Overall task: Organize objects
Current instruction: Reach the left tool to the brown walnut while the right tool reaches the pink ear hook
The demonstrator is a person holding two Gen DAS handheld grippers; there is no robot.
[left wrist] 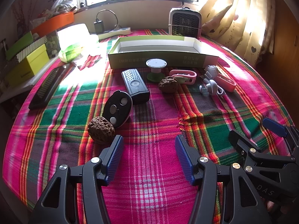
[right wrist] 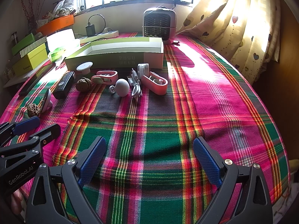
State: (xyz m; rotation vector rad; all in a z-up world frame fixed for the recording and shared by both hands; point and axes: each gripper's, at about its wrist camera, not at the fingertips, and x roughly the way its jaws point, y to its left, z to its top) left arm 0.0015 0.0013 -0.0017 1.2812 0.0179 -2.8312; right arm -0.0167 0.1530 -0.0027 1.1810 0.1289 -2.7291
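Walnut (left wrist: 101,130) beside remote (left wrist: 117,108), before box (left wrist: 162,60)

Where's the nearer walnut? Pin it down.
In the left wrist view, the nearer walnut lies on the plaid cloth, touching the black oval remote, just beyond the left gripper.

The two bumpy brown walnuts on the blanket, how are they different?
The near walnut lies close to the left hand-held gripper, touching the black oval remote. The far walnut lies up by the open box, beside a pink clip. The near one looks bigger only because it is closer. Both are brown, wrinkly and resting on the plaid cloth.
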